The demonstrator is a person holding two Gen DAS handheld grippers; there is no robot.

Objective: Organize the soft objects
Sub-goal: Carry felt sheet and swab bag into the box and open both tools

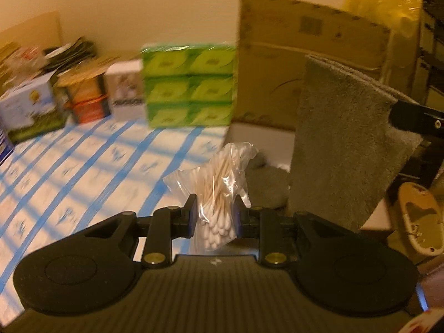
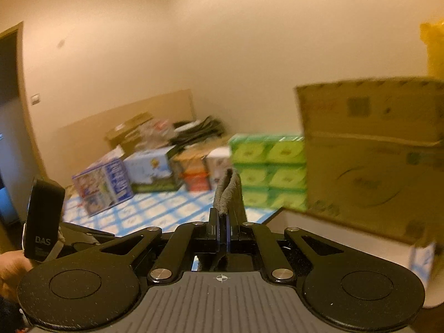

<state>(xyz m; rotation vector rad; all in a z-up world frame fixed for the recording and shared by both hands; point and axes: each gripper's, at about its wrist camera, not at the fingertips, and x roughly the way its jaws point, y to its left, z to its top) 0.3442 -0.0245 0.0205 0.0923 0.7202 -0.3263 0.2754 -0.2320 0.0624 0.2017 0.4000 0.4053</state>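
My left gripper [image 1: 214, 216] is shut on a clear plastic bag of cotton swabs [image 1: 219, 191], held above the table's right end. A grey towel [image 1: 344, 149] hangs folded to its right, pinched at its upper right edge by my right gripper [image 1: 399, 116]. In the right wrist view my right gripper [image 2: 222, 222] is shut on that towel's edge [image 2: 228, 191], which sticks up between the fingers. A second grey cloth [image 1: 266, 183] lies in a white box [image 1: 260, 138] below the towel.
A blue-and-white patterned table top [image 1: 83, 172] carries a stack of green tissue packs [image 1: 188, 86] and several printed boxes [image 1: 30, 108] along the wall. A big cardboard box [image 1: 305, 55] stands at the right, a yellow bag [image 1: 383, 0] above it.
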